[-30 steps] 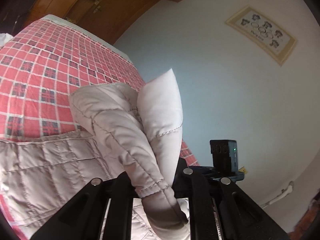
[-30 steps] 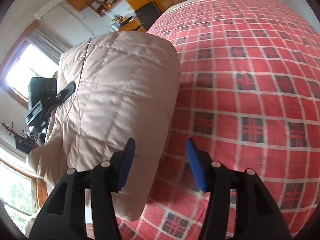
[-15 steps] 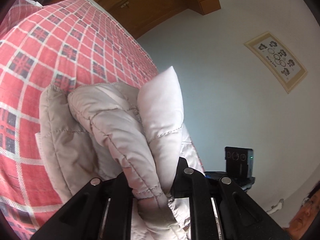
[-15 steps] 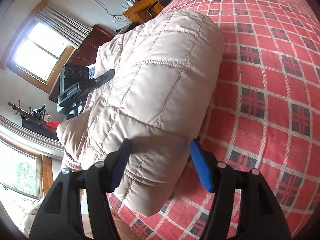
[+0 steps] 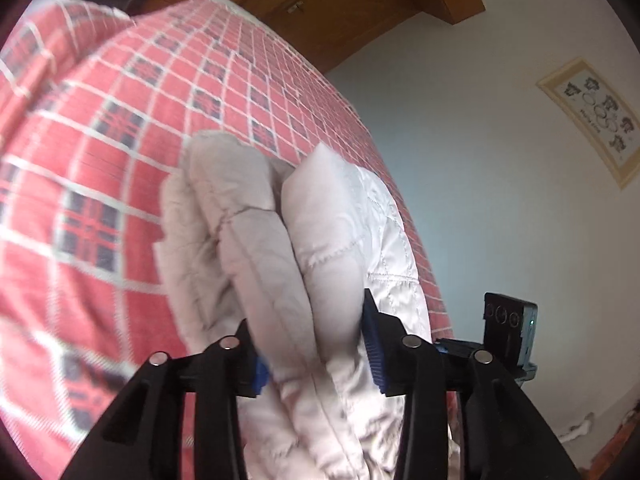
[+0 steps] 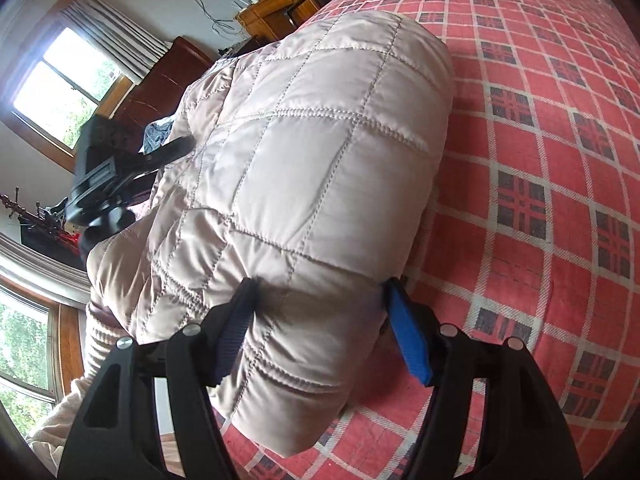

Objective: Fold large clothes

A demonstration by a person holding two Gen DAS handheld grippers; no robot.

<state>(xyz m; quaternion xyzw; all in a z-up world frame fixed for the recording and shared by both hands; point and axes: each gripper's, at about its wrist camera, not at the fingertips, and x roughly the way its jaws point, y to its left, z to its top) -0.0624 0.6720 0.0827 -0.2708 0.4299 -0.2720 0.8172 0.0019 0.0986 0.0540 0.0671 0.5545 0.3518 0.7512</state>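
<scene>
While your left gripper [image 5: 316, 344] has its jaws pressed on a bunched edge of the quilted beige jacket [image 5: 248, 240], your right gripper [image 6: 320, 320] has its blue pads [image 6: 408, 340] spread wide, with a thick folded roll of the same jacket [image 6: 312, 152] filling the gap — I cannot tell whether they squeeze it. The garment lies on the red checked bedspread [image 6: 540, 168]. Farther off — a framed picture [image 5: 592, 120] on the wall and a window [image 6: 60, 88].

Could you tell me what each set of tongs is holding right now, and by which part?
Both grip the quilted jacket: left tongs around bunched layered edges, right tongs around its folded bulk.
</scene>
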